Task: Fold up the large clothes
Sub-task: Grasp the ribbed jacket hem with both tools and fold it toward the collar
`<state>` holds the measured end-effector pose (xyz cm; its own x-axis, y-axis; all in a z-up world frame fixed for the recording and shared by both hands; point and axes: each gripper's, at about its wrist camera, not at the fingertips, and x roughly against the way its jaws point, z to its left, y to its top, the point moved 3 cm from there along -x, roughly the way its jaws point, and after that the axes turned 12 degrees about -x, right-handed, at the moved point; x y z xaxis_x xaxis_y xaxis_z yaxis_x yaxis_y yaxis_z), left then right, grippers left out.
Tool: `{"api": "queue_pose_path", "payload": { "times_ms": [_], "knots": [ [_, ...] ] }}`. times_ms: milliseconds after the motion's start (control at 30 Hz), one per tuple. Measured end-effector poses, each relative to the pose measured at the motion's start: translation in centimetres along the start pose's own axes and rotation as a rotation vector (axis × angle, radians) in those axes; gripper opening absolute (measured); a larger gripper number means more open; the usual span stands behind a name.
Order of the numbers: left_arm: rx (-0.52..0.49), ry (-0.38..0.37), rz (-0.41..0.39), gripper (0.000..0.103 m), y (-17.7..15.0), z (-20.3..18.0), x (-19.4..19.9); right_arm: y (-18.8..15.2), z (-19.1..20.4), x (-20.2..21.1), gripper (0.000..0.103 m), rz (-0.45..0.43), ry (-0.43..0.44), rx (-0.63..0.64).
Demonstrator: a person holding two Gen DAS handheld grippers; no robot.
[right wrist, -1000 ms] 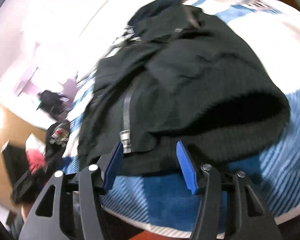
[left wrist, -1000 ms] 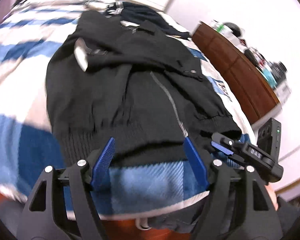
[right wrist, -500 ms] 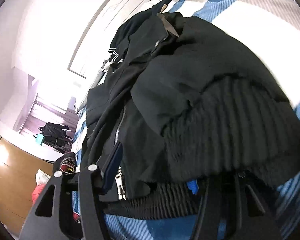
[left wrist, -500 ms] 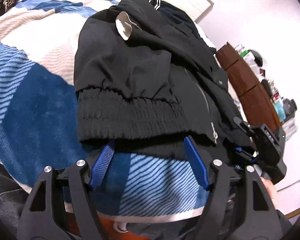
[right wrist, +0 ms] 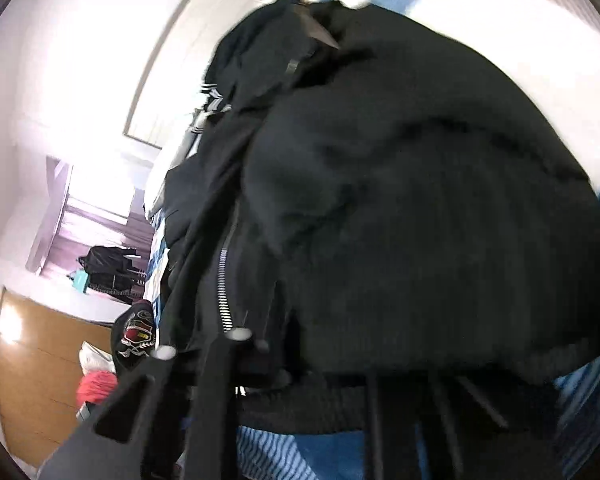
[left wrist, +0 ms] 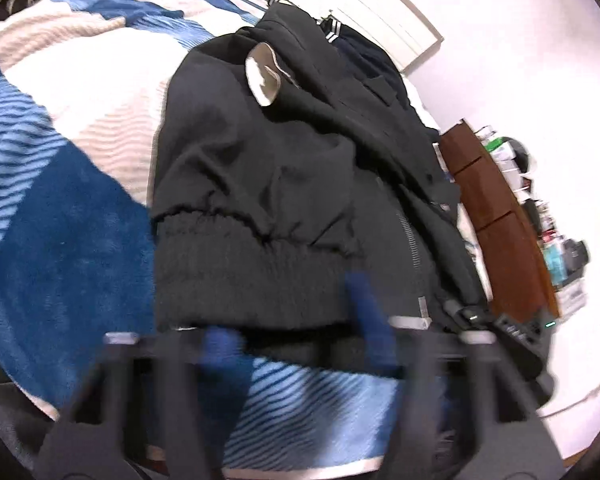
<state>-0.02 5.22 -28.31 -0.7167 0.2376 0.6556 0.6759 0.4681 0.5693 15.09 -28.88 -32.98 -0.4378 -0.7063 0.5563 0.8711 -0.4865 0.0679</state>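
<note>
Black jacket (left wrist: 284,208) lies lengthwise toward 12 o'clock on the bed (left wrist: 68,264). Ribbed hem (left wrist: 252,280) sits nearest both grippers. Left gripper (left wrist: 296,332) and right gripper (right wrist: 320,364) have jaws just closing onto it; whether they have clamped, blur hides.

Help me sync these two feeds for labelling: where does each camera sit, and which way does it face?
Left wrist: on the left hand-held gripper, looking forward and down at the black jacket hem on the blue striped blanket; its blurred blue fingers show, jaws just closing, with the other gripper at right.
Right wrist: on the right hand-held gripper, close on the jacket's ribbed hem; dark blurred finger frames show, jaws just closing, pads hidden by cloth.
Shared: jacket, its zipper, blanket.
</note>
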Motion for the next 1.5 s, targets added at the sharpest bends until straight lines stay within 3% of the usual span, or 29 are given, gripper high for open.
{"api": "queue_pose_path", "payload": {
  "times_ms": [133, 167, 233, 300, 367, 467, 767, 1000, 1133, 1233, 1300, 1367, 1400, 1433, 1500],
  "knots": [
    [0.059, -0.052, -0.021, 0.030, 0.9, 0.2, 0.7, -0.5, -0.1, 0.9, 0.012, 0.005, 0.041, -0.007],
    [0.068, -0.068, -0.011, 0.041, 1.1, 0.3, 0.3, -0.5, 0.0, 0.8, 0.016, 0.006, 0.038, -0.006],
    [0.100, -0.083, 0.024, 0.047, 1.3, 0.8, -0.8, -0.4, 0.0, 0.1, 0.019, 0.021, 0.013, 0.007],
    [0.137, -0.074, 0.035, 0.040, 1.2, 1.5, -1.1, -0.2, 0.3, -0.3, 0.017, 0.041, -0.005, 0.021],
    [0.139, -0.091, 0.019, 0.021, 1.3, 1.9, -0.5, 0.0, 0.7, 0.2, 0.013, 0.048, 0.027, 0.009],
    [0.114, -0.108, -0.005, 0.013, 1.8, 2.3, 1.0, 0.3, 0.9, 1.5, 0.008, 0.035, 0.053, 0.012],
    [0.054, -0.052, -0.047, 0.009, 4.1, 1.8, 5.2, -2.1, 1.9, 5.8, 0.007, -0.008, 0.121, 0.039],
    [0.039, 0.032, 0.079, 0.008, 0.5, 4.2, 2.7, -2.0, -3.9, 3.4, 0.008, 0.062, 0.041, -0.064],
    [-0.012, 0.035, 0.130, 0.010, -0.3, 4.9, 1.6, -1.6, -3.4, 3.4, 0.008, 0.074, 0.029, -0.032],
    [-0.053, 0.022, 0.158, 0.015, 0.2, 4.2, 2.3, -1.8, -2.1, 4.0, 0.016, 0.108, -0.005, 0.071],
    [-0.098, 0.022, 0.187, 0.024, 0.3, 3.6, 2.9, -2.0, -1.7, 4.6, 0.030, 0.128, -0.028, 0.127],
    [-0.125, -0.007, 0.211, 0.049, 0.1, 3.3, 3.7, -2.4, -1.4, 6.0, 0.044, 0.140, -0.054, 0.179],
    [-0.136, -0.019, 0.226, 0.053, -0.1, 3.2, 4.1, -2.7, -1.4, 6.5, 0.054, 0.146, -0.052, 0.192],
    [-0.154, -0.004, 0.236, 0.066, -0.2, 3.3, 4.5, -2.8, -1.1, 7.5, 0.059, 0.158, -0.038, 0.209],
    [-0.204, 0.040, 0.235, 0.070, -0.5, 3.5, 5.4, -2.6, -0.5, 9.1, 0.073, 0.149, -0.013, 0.228]
  ]
}}
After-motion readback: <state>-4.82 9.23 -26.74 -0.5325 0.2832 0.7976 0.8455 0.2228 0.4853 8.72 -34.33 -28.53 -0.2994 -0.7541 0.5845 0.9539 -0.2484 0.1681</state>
